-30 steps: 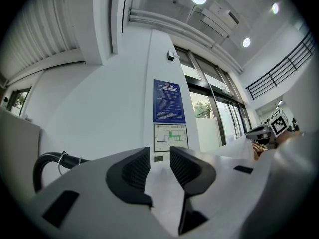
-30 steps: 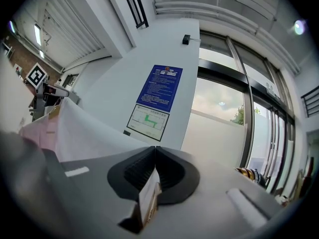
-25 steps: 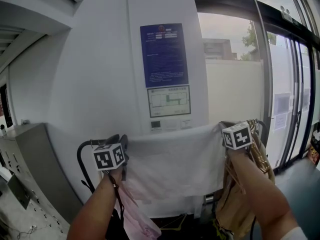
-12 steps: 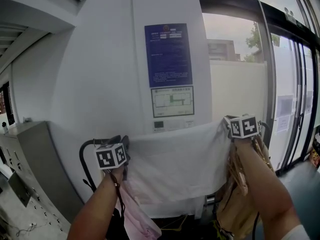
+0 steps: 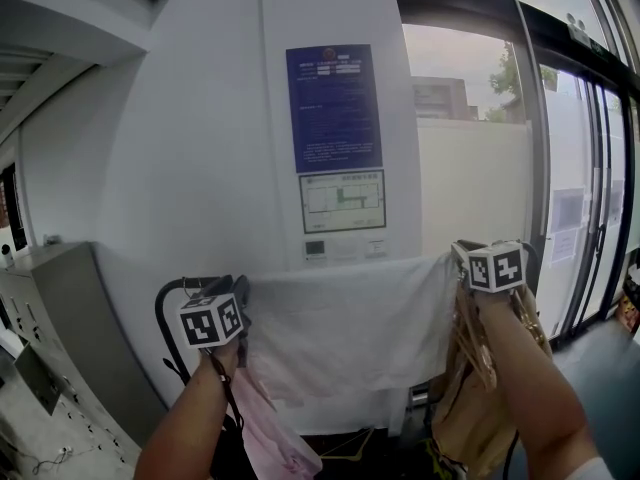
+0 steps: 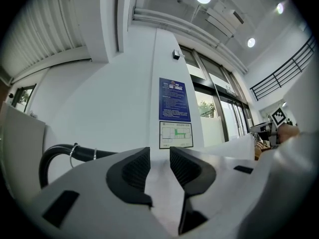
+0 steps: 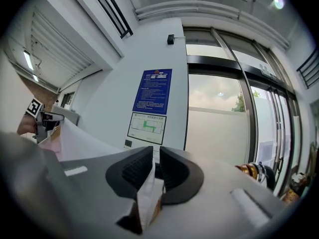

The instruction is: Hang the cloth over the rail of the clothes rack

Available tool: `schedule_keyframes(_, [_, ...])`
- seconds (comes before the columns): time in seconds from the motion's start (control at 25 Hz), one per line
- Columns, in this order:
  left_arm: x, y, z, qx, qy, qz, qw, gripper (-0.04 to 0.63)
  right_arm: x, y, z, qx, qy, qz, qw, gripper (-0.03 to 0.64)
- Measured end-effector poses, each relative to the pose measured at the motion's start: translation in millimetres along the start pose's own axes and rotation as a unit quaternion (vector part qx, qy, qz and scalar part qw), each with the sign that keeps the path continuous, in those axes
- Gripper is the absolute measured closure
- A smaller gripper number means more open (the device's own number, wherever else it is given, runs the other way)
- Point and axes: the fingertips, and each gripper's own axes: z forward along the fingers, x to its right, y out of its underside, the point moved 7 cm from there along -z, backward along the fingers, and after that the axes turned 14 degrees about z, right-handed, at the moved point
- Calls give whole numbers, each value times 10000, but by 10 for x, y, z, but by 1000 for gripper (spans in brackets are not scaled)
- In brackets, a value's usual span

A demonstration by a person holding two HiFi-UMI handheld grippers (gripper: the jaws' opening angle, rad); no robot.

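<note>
Where the left gripper is viewed along its own jaws, these are found standing wide apart, and the white cloth is seen passing through the gap without being pinched by either ribbed pad. In the right gripper view the right gripper is shown with only a narrow gap. Its jaws have just been opening, and a fold of the cloth is lodged between them, laid against one pad while a dark slit is left at the other.

In the head view both grippers are seen held up on the person's forearms, the left cube lower than the right cube. Between them the cloth is spread as a broad sheet, its upper edge drawn almost straight from one gripper to the other and the rest left hanging. It appears to be draped over the rail of the clothes rack, of which only the black bent end is exposed, just beside the left gripper at that view's left.

Below that gripper a pink garment is hung, and beneath the right one tan garments are bunched. Behind the rack a white wall is faced, on which a blue notice is fixed above a floor plan. Glass doors are set to the right, and a grey cabinet is placed at the far left.
</note>
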Motion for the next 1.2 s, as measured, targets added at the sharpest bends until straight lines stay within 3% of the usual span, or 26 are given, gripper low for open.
schedule_keyframes(0.44, [-171,422,-95,-249,-123,-201,9994,469,37,499,-77,-194,-238,285,9991,578])
schedule_keyframes(0.72, [-228,394,15,-239,-34,-236,9994,471,13,494,-33,-310,-399,328,9982,568])
schedule_keyframes(0.8, [-223,370,3,-183,-14,-195,9996,518,27,496,-39,-288,-395,366,9981,568])
schedule_keyframes(0.84, [-221,359,-10,-145,8,-176,9997,573,29,497,-51,-263,-370,356,9983,589])
schedule_keyframes(0.88, [-219,345,-26,-108,37,-153,9998,585,30,495,-68,-237,-342,319,9986,608])
schedule_keyframes(1.2, [-329,-48,-77,70,197,-35,9998,588,74,209,-168,33,-216,144,9997,611])
